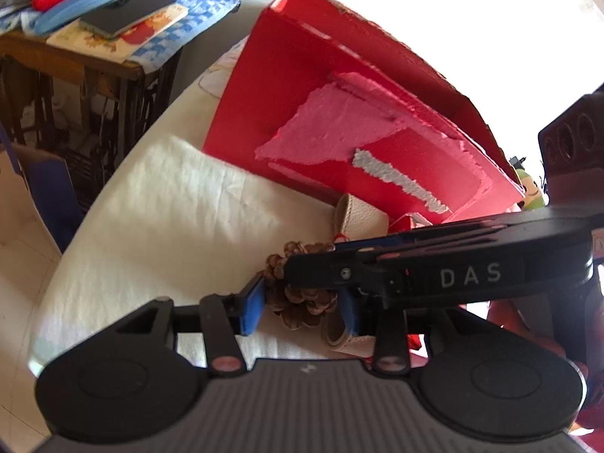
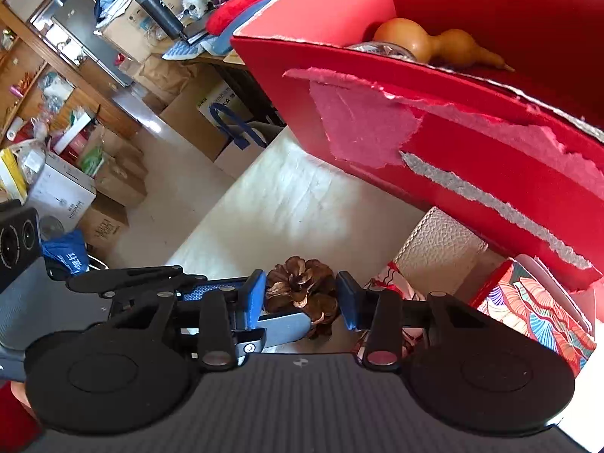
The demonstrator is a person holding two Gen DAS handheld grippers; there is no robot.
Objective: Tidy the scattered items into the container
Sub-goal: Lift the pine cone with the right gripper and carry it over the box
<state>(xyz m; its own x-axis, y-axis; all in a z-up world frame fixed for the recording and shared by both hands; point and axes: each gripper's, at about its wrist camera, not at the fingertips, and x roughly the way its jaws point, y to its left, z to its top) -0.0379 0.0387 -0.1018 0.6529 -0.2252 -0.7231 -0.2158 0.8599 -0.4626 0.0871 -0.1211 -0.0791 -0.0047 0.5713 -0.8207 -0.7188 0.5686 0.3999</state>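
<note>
Red box cut by frame edge; gourd half hidden inside.

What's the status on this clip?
Left gripper and right gripper both open, straddling pine cone. Red box just beyond. Beige roll close by.

I see the pine cone lying on the pale cloth, brown and dry, its scales spread wide; from the right wrist view it shows its open rosette end, from the left wrist view more of its side. It sits just in front of the red box, near its base. That box is cardboard, open at the top, its outer skin torn away along the near wall in a pink patch and a grey strip. Inside it I can make out a tan gourd resting on its side, narrow neck pointing right, against something round I can't identify.
</note>
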